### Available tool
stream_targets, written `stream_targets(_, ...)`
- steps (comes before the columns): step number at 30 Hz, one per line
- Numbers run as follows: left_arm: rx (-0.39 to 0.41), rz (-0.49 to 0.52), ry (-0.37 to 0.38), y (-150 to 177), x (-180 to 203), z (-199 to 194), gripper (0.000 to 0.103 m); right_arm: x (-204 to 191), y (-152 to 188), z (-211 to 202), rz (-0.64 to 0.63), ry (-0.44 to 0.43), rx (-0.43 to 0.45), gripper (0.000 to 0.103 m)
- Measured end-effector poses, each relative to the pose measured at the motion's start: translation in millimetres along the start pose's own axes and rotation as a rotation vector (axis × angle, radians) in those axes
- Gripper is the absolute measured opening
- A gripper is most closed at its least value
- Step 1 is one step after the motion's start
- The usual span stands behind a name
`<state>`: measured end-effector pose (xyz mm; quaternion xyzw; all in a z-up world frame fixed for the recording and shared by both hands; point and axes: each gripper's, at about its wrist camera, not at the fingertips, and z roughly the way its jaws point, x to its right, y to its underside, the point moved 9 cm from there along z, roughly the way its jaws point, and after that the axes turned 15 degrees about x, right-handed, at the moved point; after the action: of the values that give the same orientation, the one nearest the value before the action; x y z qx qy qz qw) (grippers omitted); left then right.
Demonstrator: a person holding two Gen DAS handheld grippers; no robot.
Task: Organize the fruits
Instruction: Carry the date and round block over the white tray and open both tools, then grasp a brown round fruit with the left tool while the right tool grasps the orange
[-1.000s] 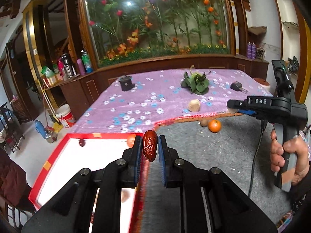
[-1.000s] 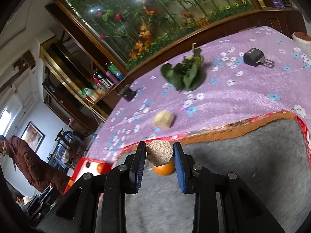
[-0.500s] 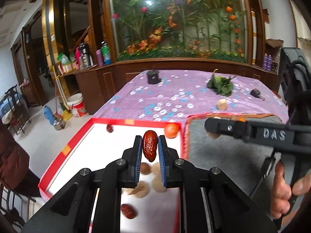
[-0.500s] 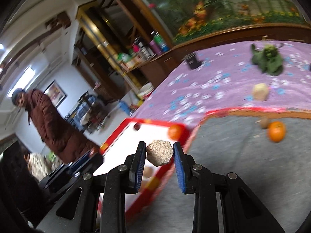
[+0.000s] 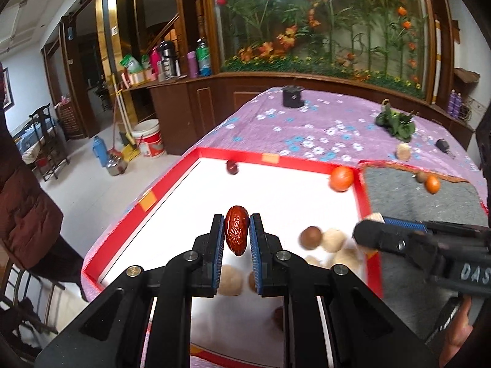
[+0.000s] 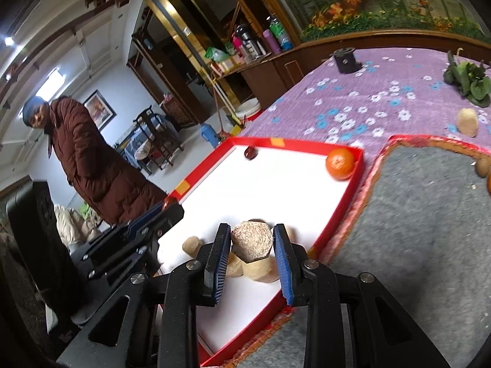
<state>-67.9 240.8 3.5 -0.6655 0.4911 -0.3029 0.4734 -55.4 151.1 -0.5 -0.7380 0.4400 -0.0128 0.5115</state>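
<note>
My left gripper (image 5: 235,236) is shut on a wrinkled red date (image 5: 236,233), held over the white floor of the red-rimmed tray (image 5: 276,157). My right gripper (image 6: 251,245) is shut on a tan, rough-skinned fruit (image 6: 252,240) above the tray's (image 6: 294,144) near right part; in the left wrist view it enters from the right. Inside the tray lie an orange (image 5: 341,178), a dark date (image 5: 232,166) at the far rim, a brown round fruit (image 5: 311,237) and several tan fruits (image 5: 334,239).
On the grey mat (image 5: 429,205) right of the tray lie a small orange (image 5: 432,184) and a brown fruit (image 5: 421,177). The purple flowered cloth (image 5: 307,122) holds a tan fruit (image 5: 403,152), leafy greens (image 5: 396,122) and a black device (image 5: 293,96). A person in a brown coat (image 6: 92,165) stands left.
Both grippers swung left from over the grey mat to over the red tray, each keeping its fruit. The tray's contents have come into view under them.
</note>
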Motion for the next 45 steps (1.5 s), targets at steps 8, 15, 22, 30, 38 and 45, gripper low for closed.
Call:
stream_targets(8,-0.05,-0.004,-0.065,15.9,-14.0,7.5,0.014,-20.8,18.4,11.1,-0.064,-0.023,-0.052,0.032)
stream_targets(15,-0.021,-0.019,-0.124,6.5,-21.2,1.5,0.06,-3.9,-15.7,-21.1,-0.057,-0.016,0.07,0.038)
stream_targets(22,-0.002,0.049,-0.09,-5.5,4.8,-1.8,0.063,111.4,-59.9,-78.3,-0.021,0.265,0.201,0.04)
stream_targets(30,-0.003,0.108,0.019,-22.4,63.9,-1.4,0.063,233.7,-66.3,-96.2,0.047,0.489,0.122,0.045)
stream_targets(38,0.011,0.219,0.116,-45.9,128.4,-1.7,0.069,233.6,-49.2,-60.7,-0.023,0.472,0.027,0.034)
stream_targets(45,-0.074,0.252,0.35,-43.5,219.6,32.5,0.069,263.7,-71.3,-100.3,0.21,0.404,0.116,0.033)
